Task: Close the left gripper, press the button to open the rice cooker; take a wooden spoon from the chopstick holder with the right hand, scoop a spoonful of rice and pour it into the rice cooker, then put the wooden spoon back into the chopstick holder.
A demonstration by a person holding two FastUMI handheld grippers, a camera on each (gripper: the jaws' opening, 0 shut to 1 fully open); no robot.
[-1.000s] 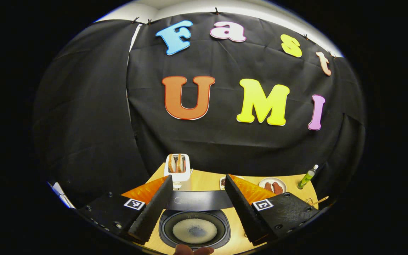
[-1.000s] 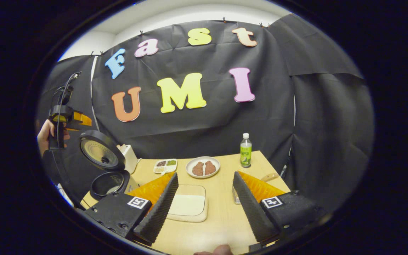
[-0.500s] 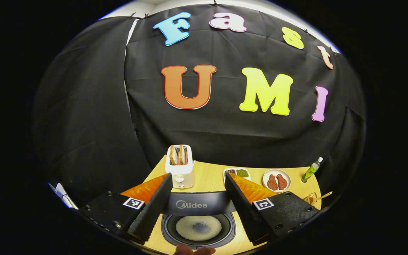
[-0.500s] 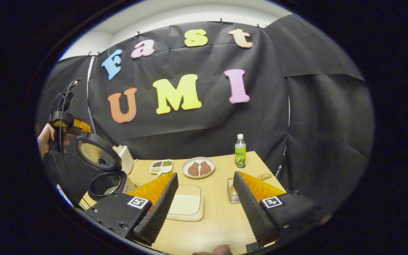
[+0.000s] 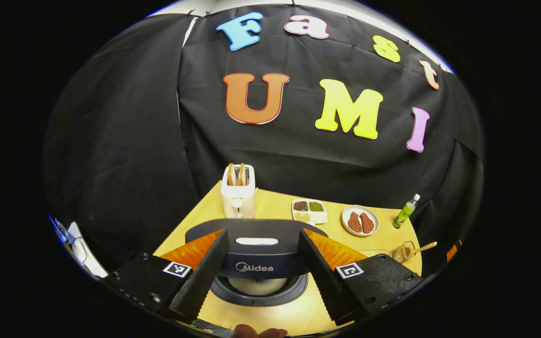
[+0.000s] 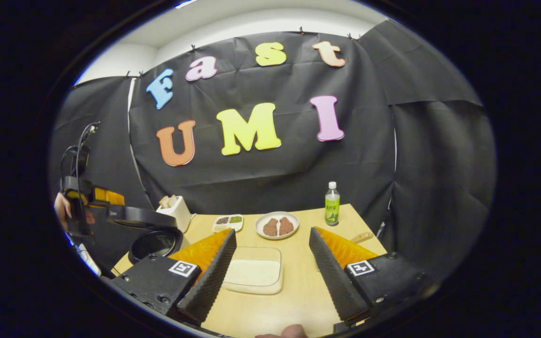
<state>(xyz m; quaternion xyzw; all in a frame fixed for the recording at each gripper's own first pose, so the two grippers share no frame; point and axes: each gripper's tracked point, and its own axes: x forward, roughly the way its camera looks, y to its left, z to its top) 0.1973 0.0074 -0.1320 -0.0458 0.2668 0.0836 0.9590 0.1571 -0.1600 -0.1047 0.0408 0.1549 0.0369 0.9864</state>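
Note:
The dark rice cooker (image 5: 256, 267) sits just below my open left gripper (image 5: 262, 232). Its lid (image 5: 256, 234) leans low over the pot (image 5: 258, 290), between my fingers. In the right gripper view the lid (image 6: 143, 217) lies almost level, and the left gripper (image 6: 89, 199) is held by a hand at its far-left edge. A wooden spoon (image 5: 423, 246) stands in the clear chopstick holder (image 5: 403, 253) at the table's right. My right gripper (image 6: 272, 231) hangs open and empty over the table, above a wooden tray of rice (image 6: 254, 274).
A white toaster (image 5: 237, 192) with bread stands at the back left. A sectioned dish (image 5: 309, 211), a plate of meat (image 5: 359, 221) and a green bottle (image 5: 405, 212) line the back of the wooden table (image 6: 298, 286).
The cooker's lid has swung down from upright to almost level over the pot. The left gripper has come down with it. The right gripper has barely shifted.

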